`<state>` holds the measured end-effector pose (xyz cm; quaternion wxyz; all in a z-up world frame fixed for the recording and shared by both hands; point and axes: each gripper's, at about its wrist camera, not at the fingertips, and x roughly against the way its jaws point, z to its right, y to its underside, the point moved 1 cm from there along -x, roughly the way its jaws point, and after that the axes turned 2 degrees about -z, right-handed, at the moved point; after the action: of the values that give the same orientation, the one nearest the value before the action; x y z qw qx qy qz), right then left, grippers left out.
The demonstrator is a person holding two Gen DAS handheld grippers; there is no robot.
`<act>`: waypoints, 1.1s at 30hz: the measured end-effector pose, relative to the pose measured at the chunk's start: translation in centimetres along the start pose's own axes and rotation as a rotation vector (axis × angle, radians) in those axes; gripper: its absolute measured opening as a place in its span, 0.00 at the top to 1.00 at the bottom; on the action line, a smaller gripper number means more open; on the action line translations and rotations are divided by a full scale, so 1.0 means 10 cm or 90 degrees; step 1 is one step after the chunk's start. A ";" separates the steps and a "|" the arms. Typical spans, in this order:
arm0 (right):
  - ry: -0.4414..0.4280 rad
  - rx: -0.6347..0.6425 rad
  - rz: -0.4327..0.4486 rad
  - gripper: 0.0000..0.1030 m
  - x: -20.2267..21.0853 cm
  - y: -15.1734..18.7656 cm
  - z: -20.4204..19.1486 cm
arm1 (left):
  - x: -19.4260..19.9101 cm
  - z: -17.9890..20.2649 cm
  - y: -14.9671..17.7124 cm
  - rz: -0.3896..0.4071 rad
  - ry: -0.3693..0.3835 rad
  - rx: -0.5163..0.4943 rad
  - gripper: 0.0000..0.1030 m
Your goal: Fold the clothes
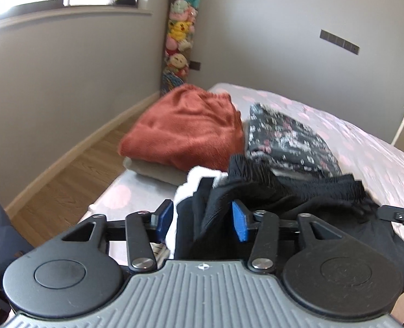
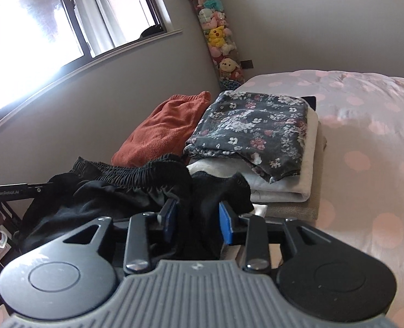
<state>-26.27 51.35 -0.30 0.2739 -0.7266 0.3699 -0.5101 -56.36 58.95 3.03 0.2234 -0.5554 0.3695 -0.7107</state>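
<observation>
1. The crumpled black garment with a gathered elastic waistband (image 1: 283,191) lies on the pink-dotted bed cover (image 1: 365,142), directly ahead of both tongs, beside the folded stacks.
2. Its waistband runs crosswise between the two tongs, so the long axis lies side to side.
3. The left tongs (image 1: 204,221) stand parted, with black cloth and a bit of white fabric in the gap; the blue pads do not appear to pinch it, so I judge it released.
4. The right tongs (image 2: 197,220) are likewise parted around a black fold, not clamped.
5. Beyond lie a folded rust-orange fleece (image 1: 185,134) and a folded dark floral garment (image 2: 251,128).
6. Neither hand is clearly nearer; each faces its own end.
</observation>
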 end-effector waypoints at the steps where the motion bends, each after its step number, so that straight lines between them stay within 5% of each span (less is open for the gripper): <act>1: 0.001 -0.004 0.007 0.59 0.08 -0.02 0.01 | 0.08 0.01 -0.03 0.007 -0.008 -0.001 0.51; 4: 0.003 -0.011 0.028 0.59 0.31 -0.08 0.02 | 0.34 0.13 -0.10 0.025 -0.038 -0.024 0.47; 9: -0.009 0.004 0.061 0.34 0.75 -0.10 -0.12 | 0.81 0.48 -0.11 0.063 -0.047 -0.058 0.33; 12: -0.025 0.017 0.074 0.29 0.99 -0.08 -0.25 | 1.06 0.74 -0.05 0.079 -0.054 -0.071 0.26; 24: -0.040 0.067 0.083 0.20 1.57 0.23 -0.64 | 1.56 1.53 0.56 0.139 -0.132 -0.057 0.25; 33: 0.009 0.109 0.083 0.08 1.76 0.65 -0.70 | 1.49 1.69 1.04 0.116 -0.149 0.030 0.25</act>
<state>-30.94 33.08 6.40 0.3652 -0.6713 0.3730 -0.5262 -45.39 36.90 6.18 0.3418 -0.5933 0.3730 -0.6261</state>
